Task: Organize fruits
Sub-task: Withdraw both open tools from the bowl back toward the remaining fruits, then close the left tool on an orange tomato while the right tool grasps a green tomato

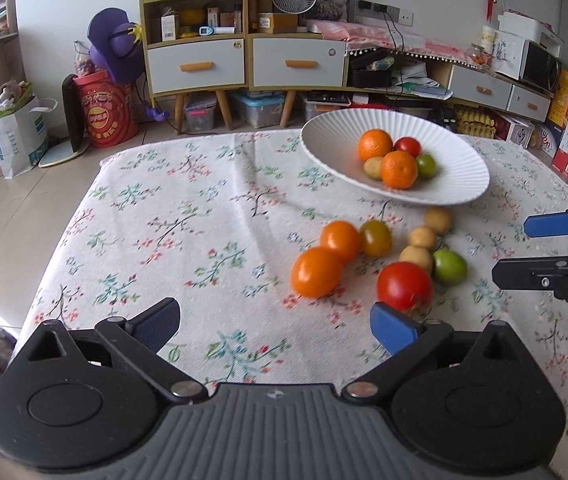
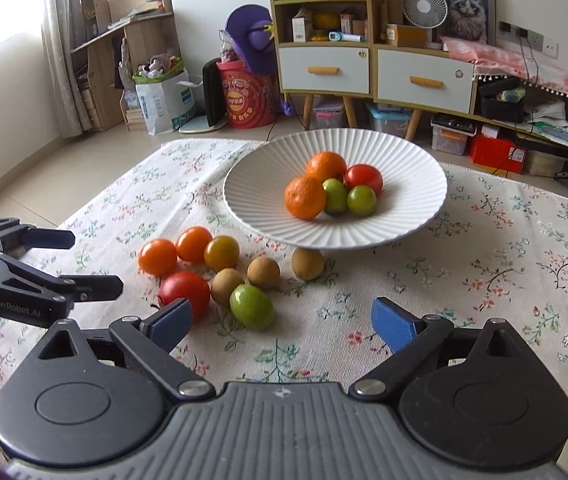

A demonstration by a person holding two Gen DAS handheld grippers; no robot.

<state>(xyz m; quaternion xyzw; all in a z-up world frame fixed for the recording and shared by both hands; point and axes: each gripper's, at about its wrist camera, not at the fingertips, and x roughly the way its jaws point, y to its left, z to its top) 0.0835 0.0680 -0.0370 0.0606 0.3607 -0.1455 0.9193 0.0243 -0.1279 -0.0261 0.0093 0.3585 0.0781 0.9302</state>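
Observation:
A white ribbed bowl (image 1: pixel 460 184) (image 2: pixel 404 160) on the flowered cloth holds two oranges, a red tomato and small green fruits. In front of it lie loose fruits: two orange tomatoes (image 1: pixel 316 272) (image 2: pixel 158 257), a yellow-green tomato (image 1: pixel 375 238), a red tomato (image 1: pixel 404 286) (image 2: pixel 185 290), a green fruit (image 1: pixel 449 266) (image 2: pixel 251 306) and brown longans (image 2: pixel 263 273). My left gripper (image 1: pixel 276 322) is open and empty, just short of the fruits. My right gripper (image 2: pixel 282 320) is open and empty, right of the green fruit.
The flowered cloth (image 1: pixel 188 220) covers the table. Each gripper shows in the other's view: the right gripper (image 1: pixel 524 248) at the right edge, the left gripper (image 2: pixel 96 260) at the left edge. Cabinets, a red bin (image 1: pixel 108 114) and bags stand on the floor beyond.

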